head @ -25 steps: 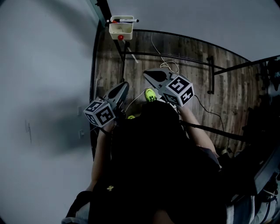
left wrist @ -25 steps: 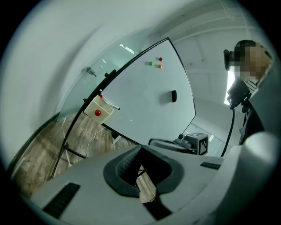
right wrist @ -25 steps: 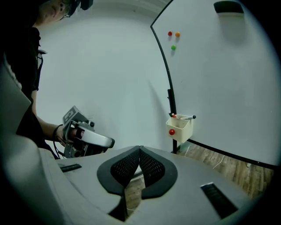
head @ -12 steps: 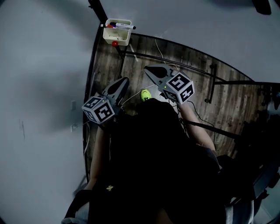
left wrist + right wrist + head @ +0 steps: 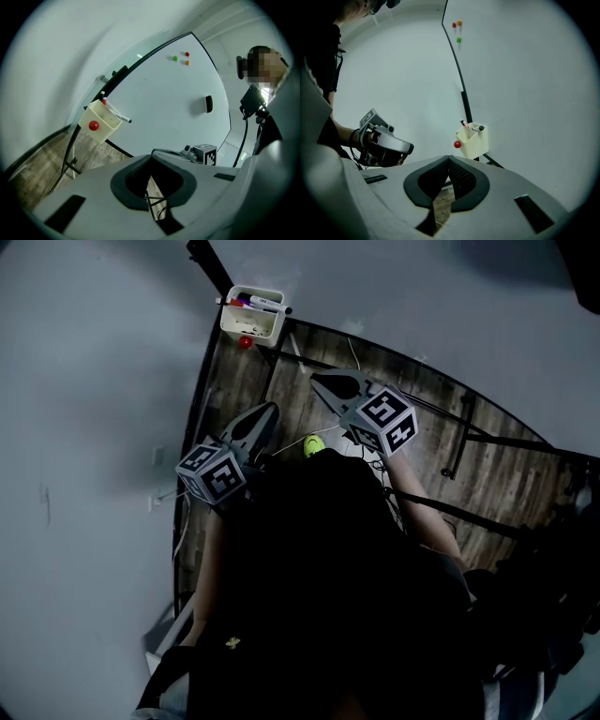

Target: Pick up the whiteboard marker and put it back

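Whiteboard marker [image 5: 267,305] lies across the cream holder [image 5: 249,326], its print unreadable.

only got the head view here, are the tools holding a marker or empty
observer: empty on the right. In the right gripper view the right tool has its jaws together with nothing between them.
operator: and the left one
observer: same. In the left gripper view the left tool is shut, with nothing in it.
operator: anything higher up that i can't see
observer: yes, three small magnets, red, orange and green, sit high on the whiteboard.
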Motion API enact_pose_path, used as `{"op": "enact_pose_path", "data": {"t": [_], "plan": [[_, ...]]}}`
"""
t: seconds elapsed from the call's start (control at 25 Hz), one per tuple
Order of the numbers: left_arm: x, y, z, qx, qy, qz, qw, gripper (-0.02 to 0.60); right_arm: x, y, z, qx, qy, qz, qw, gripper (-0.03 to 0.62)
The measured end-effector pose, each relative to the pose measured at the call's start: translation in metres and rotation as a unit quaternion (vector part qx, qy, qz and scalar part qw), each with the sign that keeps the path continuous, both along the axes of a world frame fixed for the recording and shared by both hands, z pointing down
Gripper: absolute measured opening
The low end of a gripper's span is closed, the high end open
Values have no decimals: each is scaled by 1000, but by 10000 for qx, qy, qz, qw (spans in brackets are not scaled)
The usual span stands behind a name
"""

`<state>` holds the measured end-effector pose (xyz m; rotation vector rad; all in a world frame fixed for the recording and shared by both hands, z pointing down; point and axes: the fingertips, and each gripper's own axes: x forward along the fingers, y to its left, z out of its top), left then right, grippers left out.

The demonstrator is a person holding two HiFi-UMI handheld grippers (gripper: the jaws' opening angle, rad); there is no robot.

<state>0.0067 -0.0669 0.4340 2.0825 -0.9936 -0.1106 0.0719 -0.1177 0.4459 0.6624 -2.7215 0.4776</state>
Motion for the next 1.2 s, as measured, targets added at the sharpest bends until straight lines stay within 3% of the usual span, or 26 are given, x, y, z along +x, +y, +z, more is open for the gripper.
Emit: {"op": "enact_pose_path", "data": {"t": [0.44, 0.68, 1.2], "plan": [[-24, -12, -3, -11, 20, -423, 9991, 32, -7, -25, -2, 102, -165, 78, 9998, -3], [-31, -30, 4, -49, -7, -254, 9997, 32, -12, -53, -5, 231, -216, 328, 9990, -2], [-71, -81, 2, -58, 67, 186, 9998, 32, -39, -108, 2, 159, -113, 981, 9950, 167]]}}
